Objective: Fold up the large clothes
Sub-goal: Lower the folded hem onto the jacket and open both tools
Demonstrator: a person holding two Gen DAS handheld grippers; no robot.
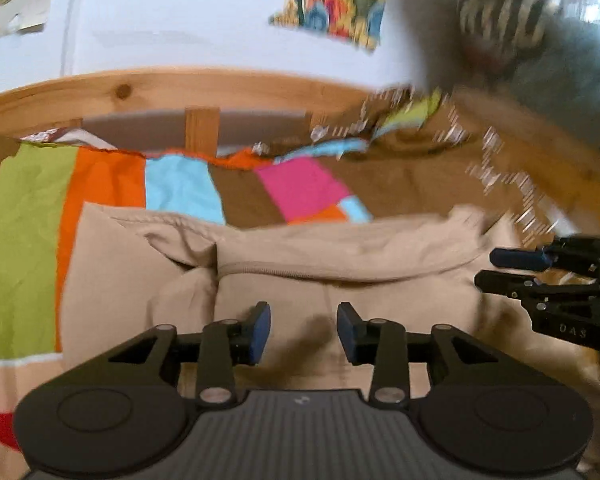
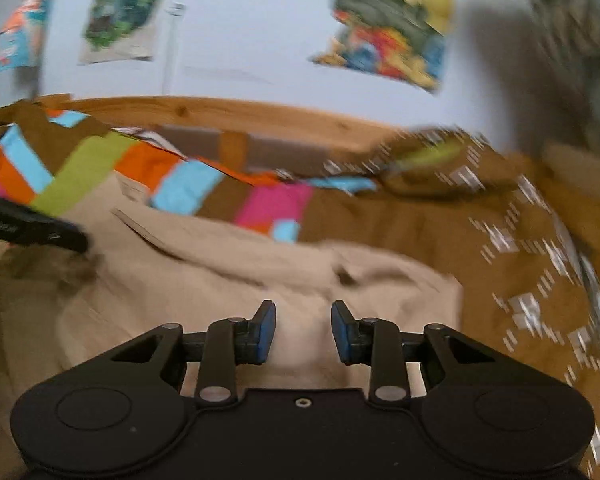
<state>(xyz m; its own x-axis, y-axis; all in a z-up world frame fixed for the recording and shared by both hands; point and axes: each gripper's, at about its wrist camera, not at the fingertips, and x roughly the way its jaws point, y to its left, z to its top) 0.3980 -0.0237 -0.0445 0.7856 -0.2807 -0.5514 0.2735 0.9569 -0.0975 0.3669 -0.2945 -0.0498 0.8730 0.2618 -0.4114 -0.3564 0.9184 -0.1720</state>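
Beige garment (image 1: 340, 248) lying on patchwork bedspread (image 1: 100, 184); pine bed frame (image 1: 140, 88), possibly posters (image 2: 384, 20) hanging behind. Left hand-held gripper (image 1: 304, 330) and right hand-held gripper (image 2: 303, 330) hovering part-open, holding nothing.

A wooden-framed bed (image 1: 148, 88) covered by a brown bedspread with bright colour blocks (image 1: 112, 184), on which a beige garment (image 1: 340, 248) lies spread, partly folded, near the bed's foot

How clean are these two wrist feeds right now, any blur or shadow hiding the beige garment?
Left wrist view: the beige garment is fairly sharp, a dark shadow lies between the open left gripper fingers, and the upper right smears. Right wrist view: blurrier overall, the garment's seams are soft, the brown bedspread pattern streaks; the right gripper stays crisp.
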